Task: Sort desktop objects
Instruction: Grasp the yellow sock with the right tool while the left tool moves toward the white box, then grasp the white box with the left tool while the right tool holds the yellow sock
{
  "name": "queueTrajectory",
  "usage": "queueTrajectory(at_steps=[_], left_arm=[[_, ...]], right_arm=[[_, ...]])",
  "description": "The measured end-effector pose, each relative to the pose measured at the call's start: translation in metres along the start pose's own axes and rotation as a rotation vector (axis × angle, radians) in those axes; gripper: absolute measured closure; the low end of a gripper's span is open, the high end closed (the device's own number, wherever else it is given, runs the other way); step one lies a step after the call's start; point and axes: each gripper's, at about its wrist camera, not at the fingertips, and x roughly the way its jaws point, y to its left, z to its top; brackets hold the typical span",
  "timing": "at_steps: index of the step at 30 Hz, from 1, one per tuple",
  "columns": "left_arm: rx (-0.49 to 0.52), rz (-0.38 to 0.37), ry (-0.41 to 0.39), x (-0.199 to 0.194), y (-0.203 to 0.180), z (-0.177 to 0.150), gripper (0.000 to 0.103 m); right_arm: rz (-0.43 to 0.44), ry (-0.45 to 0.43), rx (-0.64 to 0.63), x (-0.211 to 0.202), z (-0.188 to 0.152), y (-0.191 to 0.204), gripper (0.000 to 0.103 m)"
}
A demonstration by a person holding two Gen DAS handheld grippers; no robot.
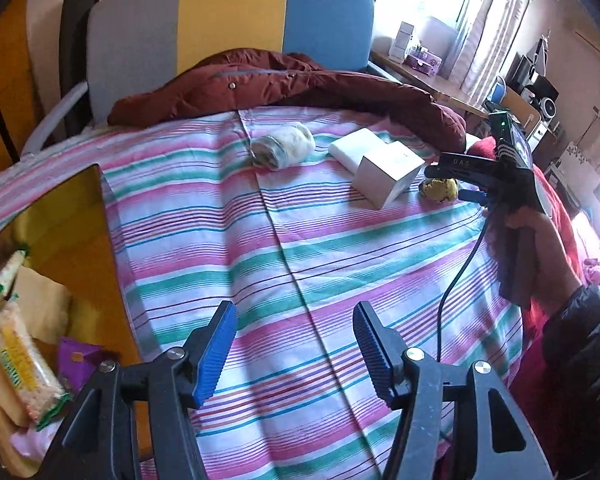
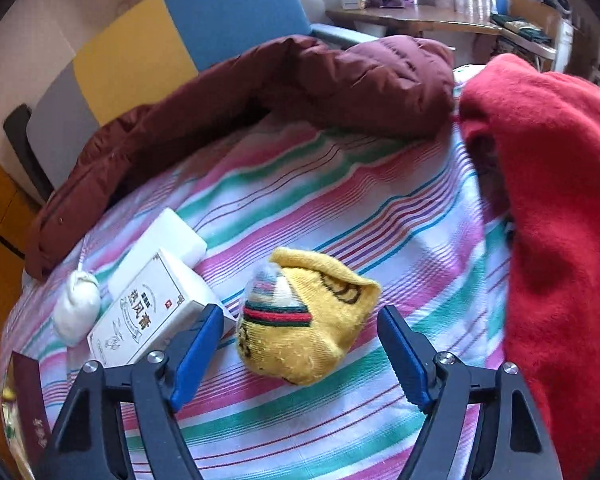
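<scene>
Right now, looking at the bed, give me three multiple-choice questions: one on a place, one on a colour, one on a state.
1. Where is the yellow sock?
A. on the striped sheet
B. in a drawer
C. on the jacket

2. What colour are the claw pads?
A. green
B. blue
C. white

3. What is the right claw doing?
A. shut on the sock
B. shut on the box
C. open, sock ahead of it

Answers: 1 A, the sock lies on the stripes. 2 B, both pads show blue. 3 C, neither pad touches the sock.

Striped bed; beside the printed box: white box, yellow sock, white bundle; behind, maroon coat.
</scene>
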Motion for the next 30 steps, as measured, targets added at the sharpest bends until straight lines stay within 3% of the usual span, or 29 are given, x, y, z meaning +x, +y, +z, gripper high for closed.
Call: queueTrajectory(at_steps=[3,6,10,17,24,30], left_arm=[[-0.031,-0.049,0.031,0.009,0.0,0.007,0.042],[-0.045,-0.085,0.052,0.015,-0.002,0.014,0.042],[-0.024,-0.067,0.063,0.024,-0.012,0.027,0.043],[0.018,-0.063,0.057,0.037,-0.028,0.049,0.043],[0.098,-0.063,0.035,0.05,-0.053,0.072,0.044],[0.153,-0.057,0.052,0.069,-0.071,0.09,0.044]], right_arm=[[-0.002,0.016,-0.016,0.006,0.001,0.002,0.025],[-0.012,0.045,-0.03,0.013,0.001,0.002,0.041],[-0.002,0.054,-0.028,0.01,0.001,0.0,0.047],[-0.016,0.085,-0.039,0.012,0.001,-0.001,0.045],[0.026,0.069,0.019,0.013,0.001,-0.011,0.044],[0.048,0.084,0.026,0.015,0.005,-0.01,0.035]])
